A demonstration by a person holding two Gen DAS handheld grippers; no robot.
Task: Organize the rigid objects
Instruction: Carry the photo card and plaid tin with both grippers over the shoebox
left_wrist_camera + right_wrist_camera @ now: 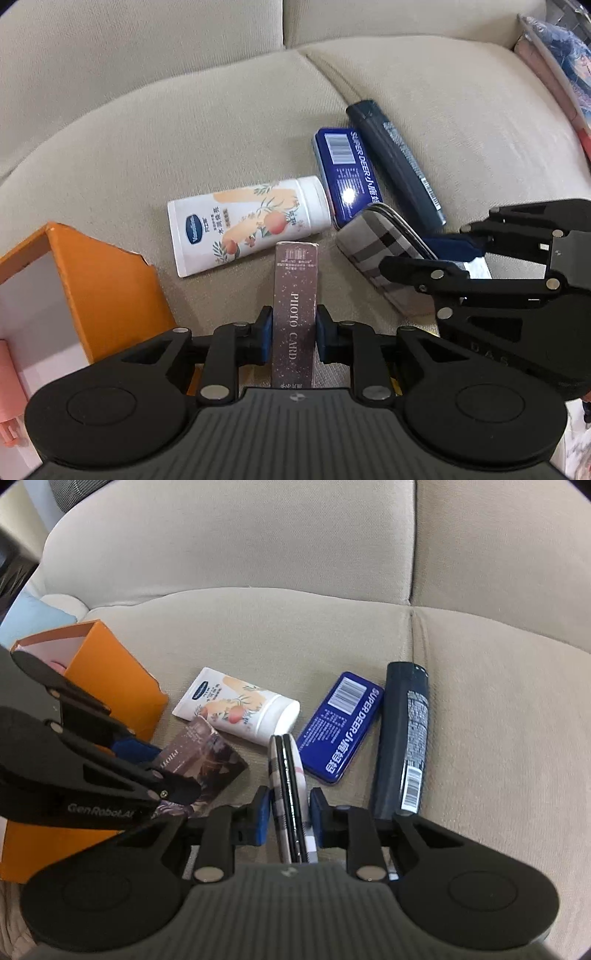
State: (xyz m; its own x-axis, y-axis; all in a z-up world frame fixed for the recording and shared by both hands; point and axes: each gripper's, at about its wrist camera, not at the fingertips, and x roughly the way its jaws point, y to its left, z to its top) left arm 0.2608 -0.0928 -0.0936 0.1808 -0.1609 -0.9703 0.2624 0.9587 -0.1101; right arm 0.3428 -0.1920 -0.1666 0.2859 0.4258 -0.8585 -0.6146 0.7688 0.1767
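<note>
Steeply downward, left gripper [294,334] clamping photo card box [295,314], right gripper [289,816] clamping plaid case [290,797]

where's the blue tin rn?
Both wrist views: blue tin lies flat on the sofa cushion, between the white lotion tube and the dark bottle.

light: soft, even | glare: blue tin [347,195] | edges: fisheye-warped

"PHOTO CARD" on brown box [294,314]. "SUPER DEER" plus barcode on blue tin [341,725]. "Vaseline" logo on white tube [243,225]. "GenRobot.AI" on left claw [177,771] arm.
</note>
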